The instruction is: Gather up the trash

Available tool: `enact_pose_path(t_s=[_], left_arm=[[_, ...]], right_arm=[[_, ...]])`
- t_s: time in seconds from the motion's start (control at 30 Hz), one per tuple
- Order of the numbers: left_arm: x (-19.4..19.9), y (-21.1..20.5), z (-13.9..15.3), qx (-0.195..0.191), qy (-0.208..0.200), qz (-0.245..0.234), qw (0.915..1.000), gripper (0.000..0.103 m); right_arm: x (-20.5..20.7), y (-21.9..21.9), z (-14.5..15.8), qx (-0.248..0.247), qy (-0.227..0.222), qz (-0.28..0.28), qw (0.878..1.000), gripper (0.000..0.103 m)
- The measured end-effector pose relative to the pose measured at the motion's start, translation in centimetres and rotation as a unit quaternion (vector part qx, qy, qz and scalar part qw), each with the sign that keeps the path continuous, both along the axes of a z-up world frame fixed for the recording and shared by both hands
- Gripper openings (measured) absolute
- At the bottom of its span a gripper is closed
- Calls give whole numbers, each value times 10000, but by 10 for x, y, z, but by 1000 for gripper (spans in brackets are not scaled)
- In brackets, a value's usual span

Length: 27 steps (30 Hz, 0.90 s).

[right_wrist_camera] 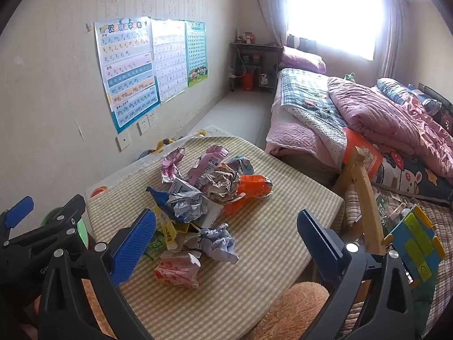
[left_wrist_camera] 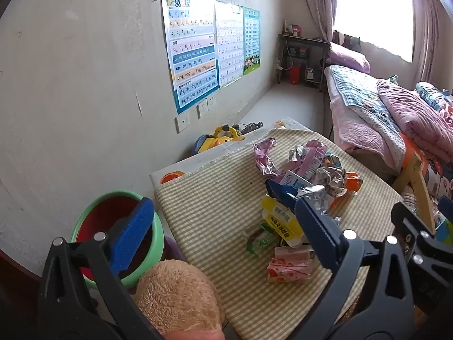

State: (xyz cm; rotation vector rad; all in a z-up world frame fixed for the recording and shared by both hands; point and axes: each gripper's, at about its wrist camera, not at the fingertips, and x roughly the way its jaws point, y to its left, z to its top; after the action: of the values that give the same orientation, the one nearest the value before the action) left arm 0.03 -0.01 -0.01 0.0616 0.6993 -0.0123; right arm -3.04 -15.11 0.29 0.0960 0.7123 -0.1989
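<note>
At the far left, beside the table, stood the green bin (left_wrist_camera: 119,238) with its red inside, and your left gripper (left_wrist_camera: 223,235) hung over its near rim with its jaws spread wide and nothing between them. Just right of the bin, the table under the striped cloth (left_wrist_camera: 215,198) carried all the trash in one loose heap near its middle. In that heap the yellow carton (left_wrist_camera: 279,221) and the pink printed wrapper (left_wrist_camera: 288,266) lay nearest you, the crumpled foil wrappers (right_wrist_camera: 187,204) sat in the centre, a wad of pale crumpled paper (right_wrist_camera: 219,243) lay in front of them, and the orange wrapper (right_wrist_camera: 249,189) was at the right edge. Your right gripper (right_wrist_camera: 226,243) hovered above the near side of the heap, likewise fully released and empty.

You could expect all of it to be light, thin and springy; foil likely slips, so pinching a thick crumpled fold would serve better than a flat edge. The carton looked stiffer and should take a squeeze across its narrow sides.
</note>
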Motion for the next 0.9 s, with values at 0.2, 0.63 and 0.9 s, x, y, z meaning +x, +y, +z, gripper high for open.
enact_pose_path(t_s=[0.2,0.63,0.9], left_arm=[[7,0,-2,-62,30,65,10000,98],[-3,-3,5,-56,-57,55,10000,98],[-2,2,12,-33,-73,8,10000,98]], right_arm=[[1,1,1,-7,-3,-12,10000,96],[-2,12,12,-273,-108,21,9996,96],[-3,13,12,-280,-121,57,9995,96]])
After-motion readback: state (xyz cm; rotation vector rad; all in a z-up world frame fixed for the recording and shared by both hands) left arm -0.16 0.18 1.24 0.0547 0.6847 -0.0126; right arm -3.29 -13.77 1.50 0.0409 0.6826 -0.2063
